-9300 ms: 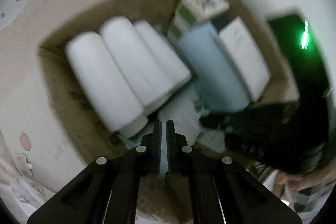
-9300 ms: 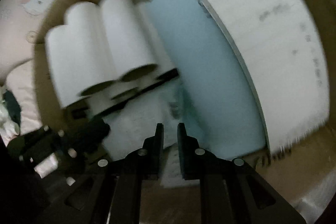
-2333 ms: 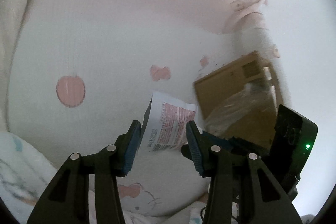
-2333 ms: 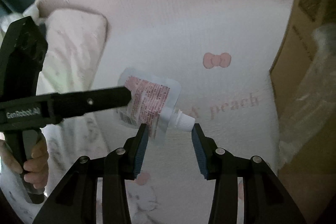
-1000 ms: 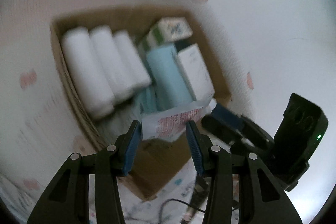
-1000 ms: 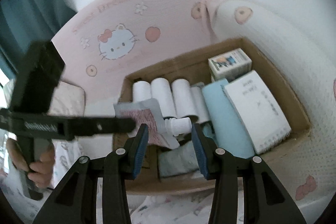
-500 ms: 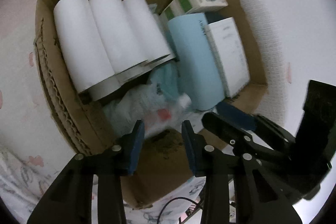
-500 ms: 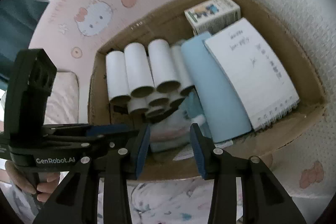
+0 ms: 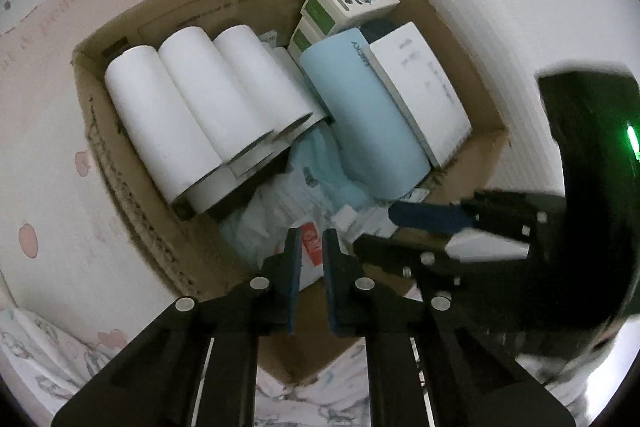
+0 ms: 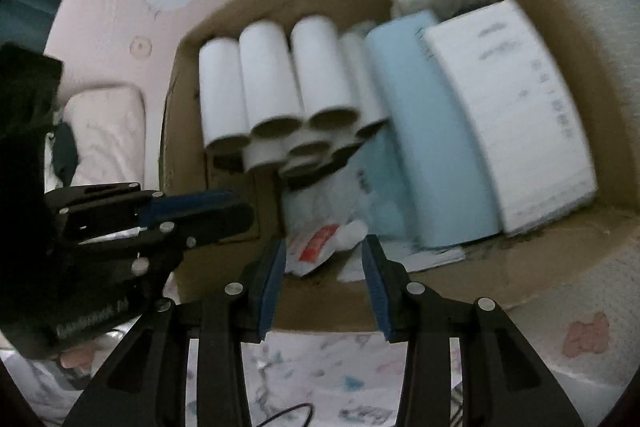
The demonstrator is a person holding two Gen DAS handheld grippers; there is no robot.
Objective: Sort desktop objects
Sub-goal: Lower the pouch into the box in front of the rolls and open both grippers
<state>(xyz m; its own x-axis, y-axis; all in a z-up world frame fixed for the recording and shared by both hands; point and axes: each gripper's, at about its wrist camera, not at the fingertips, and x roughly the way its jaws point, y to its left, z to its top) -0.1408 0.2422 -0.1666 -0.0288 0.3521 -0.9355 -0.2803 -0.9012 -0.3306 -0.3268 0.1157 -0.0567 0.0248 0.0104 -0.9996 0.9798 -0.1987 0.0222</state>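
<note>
Both grippers hang over an open cardboard box (image 9: 132, 203) sitting on pink cartoon-print bedding (image 10: 120, 7). The pouch (image 10: 316, 247), a white spouted thing with a red label, lies at the near end of the box floor, on top of some crumpled pale plastic packaging (image 9: 280, 195). The left gripper (image 9: 307, 255) points steeply down and its jaws are closing, with only a narrow slit left; you can see the pouch's red label through that slit, but it's down below on the box floor and nothing is pinched between the pads. The right gripper (image 10: 324, 263) points straight down with its jaws partly spread, and the pouch shows in the gap between its blue pads, again lying loose below, not gripped. In the box, a bunch of white rolls (image 9: 192, 99) lie side by side along the left, a light blue roll (image 9: 360, 115) lies next to them, a white notebook (image 9: 420, 87) leans by the right wall, and a small printed carton (image 9: 352, 1) sits at the far end. The right wrist view is fairly blurred, so the print on things isn't readable.
</note>
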